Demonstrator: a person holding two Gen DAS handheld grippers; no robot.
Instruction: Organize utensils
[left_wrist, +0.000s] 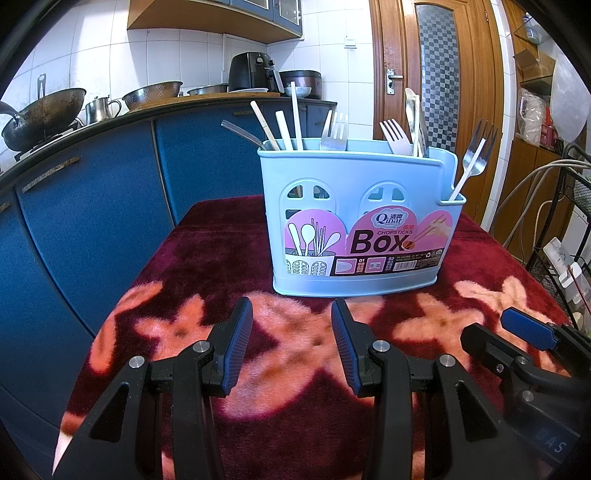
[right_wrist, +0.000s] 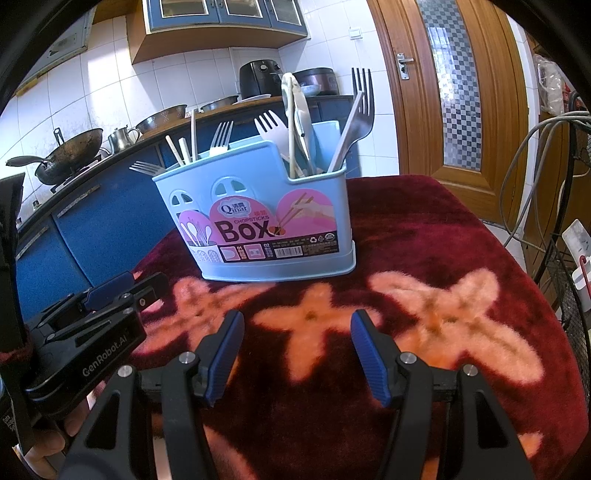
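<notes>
Red blanket (left_wrist: 229, 258) — pale-blue utensil box (left_wrist: 354, 184), full

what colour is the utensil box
Light blue with a pink label, clearest in the left wrist view: utensil box.

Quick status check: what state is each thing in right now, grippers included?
Left gripper: open, empty, hovering over the cloth.
Right gripper: open, empty, hovering over the cloth.
Box: upright on the red cloth, label facing the cameras.
Forks: standing in the box, tines up.
Chopsticks: standing in the box's left part.
Door: closed.
</notes>
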